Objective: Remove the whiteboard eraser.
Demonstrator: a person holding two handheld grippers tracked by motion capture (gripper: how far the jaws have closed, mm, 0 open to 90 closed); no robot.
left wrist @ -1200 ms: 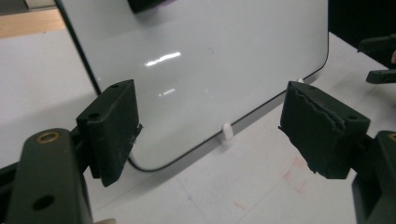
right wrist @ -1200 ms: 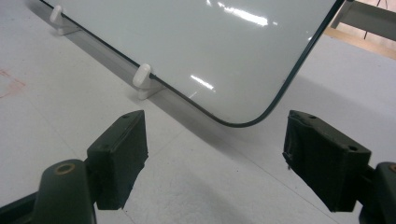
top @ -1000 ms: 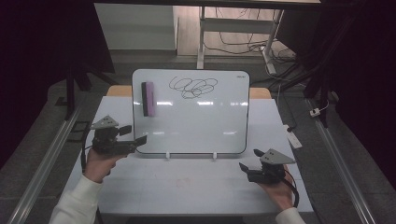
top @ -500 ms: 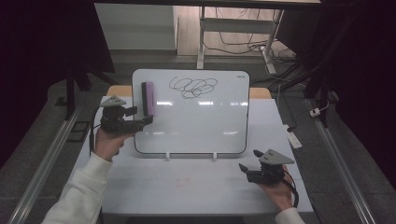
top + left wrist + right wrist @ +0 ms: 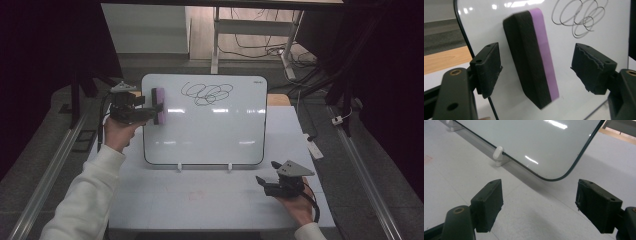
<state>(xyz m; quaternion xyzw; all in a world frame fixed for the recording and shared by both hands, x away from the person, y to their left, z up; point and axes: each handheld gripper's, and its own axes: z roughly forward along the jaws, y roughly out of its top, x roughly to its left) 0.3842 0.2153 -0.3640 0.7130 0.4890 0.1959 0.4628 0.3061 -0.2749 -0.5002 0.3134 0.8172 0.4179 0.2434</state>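
Note:
A whiteboard [image 5: 210, 130] stands tilted on two small white feet on the table. Black scribbled loops [image 5: 206, 93] mark its upper middle. A purple-and-black eraser [image 5: 159, 105] clings to the board's upper left. My left gripper [image 5: 154, 111] is open at the board's left edge, its jaws either side of the eraser [image 5: 534, 55] without touching it. The scribble [image 5: 580, 18] lies beyond the eraser in the left gripper view. My right gripper [image 5: 262, 183] is open and empty, low over the table near the front right, facing the board's lower corner [image 5: 556, 176].
The white table [image 5: 200, 200] has bare surface in front of the board. One white board foot [image 5: 499, 155] stands near the right gripper. Metal rails [image 5: 45, 175] run along both sides of the table. Cables and a desk frame [image 5: 260, 45] lie on the floor behind.
My left gripper has risen from the board's lower left to its upper left and now brackets the eraser. The right gripper has stayed put.

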